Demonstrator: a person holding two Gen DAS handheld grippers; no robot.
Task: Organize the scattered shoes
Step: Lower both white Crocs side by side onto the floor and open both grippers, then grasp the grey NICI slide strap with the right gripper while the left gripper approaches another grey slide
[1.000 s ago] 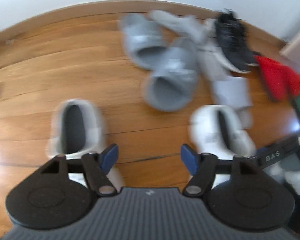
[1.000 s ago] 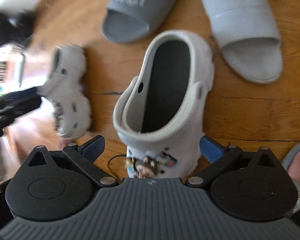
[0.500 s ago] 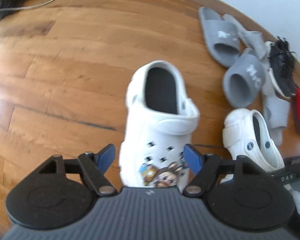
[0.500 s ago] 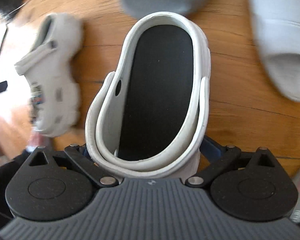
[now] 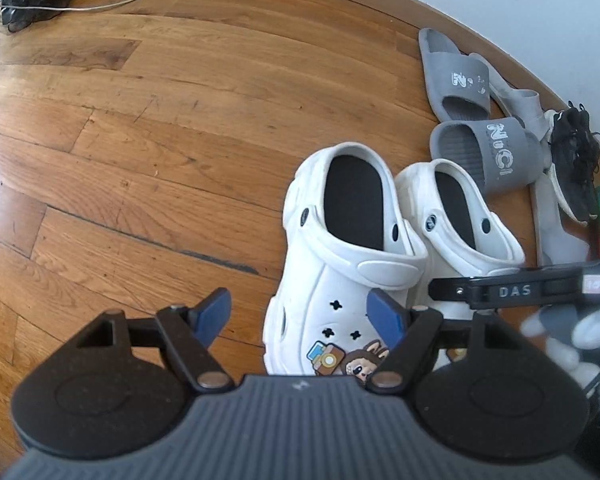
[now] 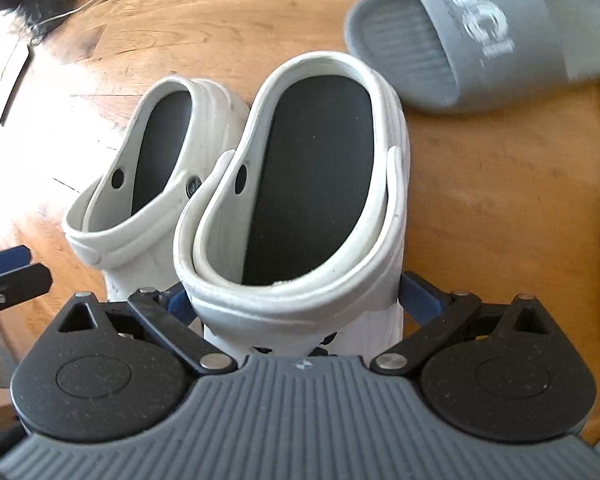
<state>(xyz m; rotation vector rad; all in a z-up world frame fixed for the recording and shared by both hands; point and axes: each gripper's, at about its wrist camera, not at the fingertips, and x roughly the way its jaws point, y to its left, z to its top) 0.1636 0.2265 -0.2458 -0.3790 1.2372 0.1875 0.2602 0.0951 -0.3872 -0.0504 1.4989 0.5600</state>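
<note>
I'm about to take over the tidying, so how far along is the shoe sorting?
Done: the white clog with charms stands on the floor, with the left gripper open over it. In hand: the right gripper clamps the second white clog, which sits right beside the first. Left: the grey slides, the pale slides and the black shoe lie in a jumble by the wall.

Two clogs side by side, apparently touching; slides behind them, nearer wall.
</note>
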